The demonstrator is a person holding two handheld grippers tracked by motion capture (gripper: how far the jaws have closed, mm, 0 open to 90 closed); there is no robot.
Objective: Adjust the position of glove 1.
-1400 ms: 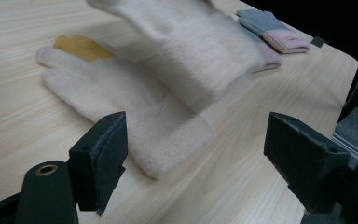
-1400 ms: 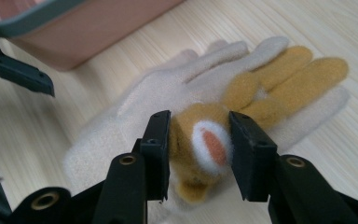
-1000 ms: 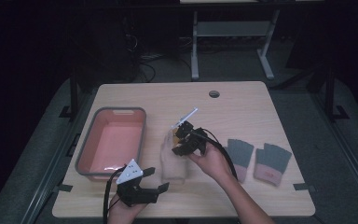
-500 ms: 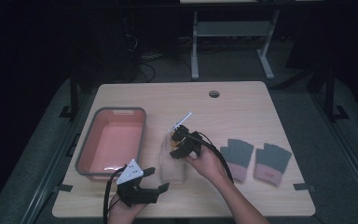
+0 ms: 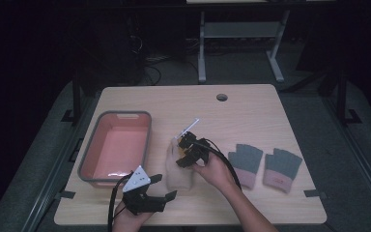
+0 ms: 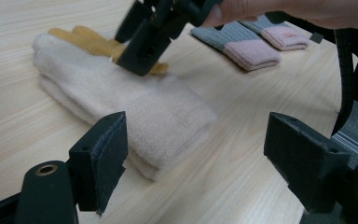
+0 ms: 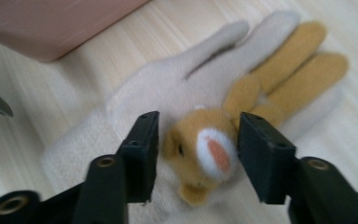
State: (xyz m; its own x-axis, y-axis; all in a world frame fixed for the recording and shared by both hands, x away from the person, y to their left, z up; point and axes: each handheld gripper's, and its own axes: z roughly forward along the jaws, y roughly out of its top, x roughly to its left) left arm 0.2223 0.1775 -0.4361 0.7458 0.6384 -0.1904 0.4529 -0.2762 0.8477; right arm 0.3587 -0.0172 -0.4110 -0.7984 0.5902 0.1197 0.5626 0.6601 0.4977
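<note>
The cream glove (image 5: 181, 166) lies mid-bench, cuff toward the near edge and fingers toward the far edge. The right hand-held gripper (image 7: 193, 154), just opening, straddles its rabbit patch (image 7: 205, 151). The left hand-held gripper (image 6: 196, 158) is spread near the cuff.

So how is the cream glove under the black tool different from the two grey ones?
The cream glove has full fingers and a tan animal face; the grey gloves are fingerless with pink cuffs. The cream glove lies between the right gripper's open jaws; the grey gloves lie untouched. All lie flat on the table.
</note>
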